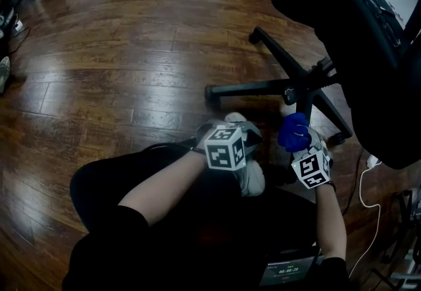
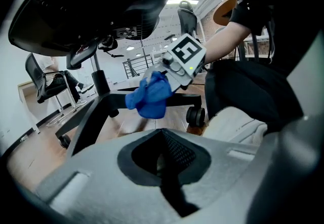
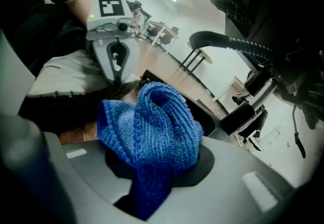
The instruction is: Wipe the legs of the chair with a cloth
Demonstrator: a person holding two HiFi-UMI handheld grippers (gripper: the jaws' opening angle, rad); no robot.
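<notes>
Cloth (image 3: 152, 132) bunched, clamped in right gripper (image 3: 152, 192), held near the chair hub (image 1: 294, 91), beside a leg (image 1: 253, 90); contact not clear; left gripper (image 2: 162, 167) closed on nothing, idle beside a shoe (image 1: 248, 174); risk: bunched wad touches only a small patch, so parts of the leg may get skipped; a loose fold could snag on the caster (image 1: 211, 93) and drag out of the jaws.

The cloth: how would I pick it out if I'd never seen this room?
Find the black chair at the upper right of the head view, then its star of legs on the wooden floor. Just below them, the cloth sits bunched in the right hand-held gripper. It is the only bright blue, knitted thing there.
</notes>
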